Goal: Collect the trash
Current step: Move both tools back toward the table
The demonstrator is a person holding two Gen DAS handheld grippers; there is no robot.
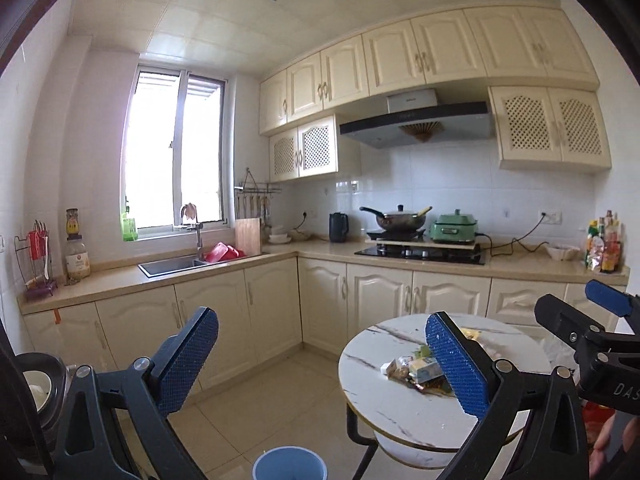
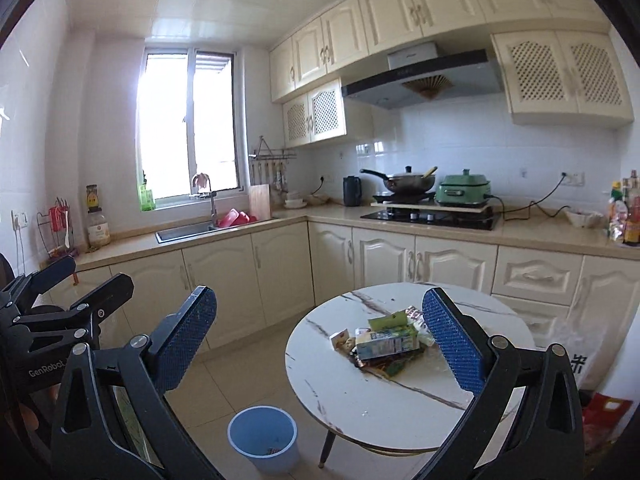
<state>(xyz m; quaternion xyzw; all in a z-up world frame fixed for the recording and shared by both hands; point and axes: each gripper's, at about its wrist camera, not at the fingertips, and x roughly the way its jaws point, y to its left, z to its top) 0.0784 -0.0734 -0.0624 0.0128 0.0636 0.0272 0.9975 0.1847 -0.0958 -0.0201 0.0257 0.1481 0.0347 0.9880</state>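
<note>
Nearest of all, the left gripper (image 1: 320, 364) and the right gripper (image 2: 320, 340) both stand with their blue pads spread wide and nothing between them, held side by side above the floor and facing the kitchen. Just below and ahead sits the blue bin (image 2: 263, 438) on the tiles, close beside the round marble table (image 2: 400, 412) and seemingly almost empty. On the tabletop, toward its middle, lies the trash (image 2: 386, 346): a flattened drink carton on top of crumpled wrappers and small packets, all heaped together. To do this step well, I judge it best to bring one gripper down over the carton first, since it is the stiffest piece and lies uppermost, and to close across its narrow sides rather than its flat face. The loose wrappers underneath may slide or cling, so a low, level approach seems wise. Beyond stand the counter (image 2: 280, 216), sink and stove.
</note>
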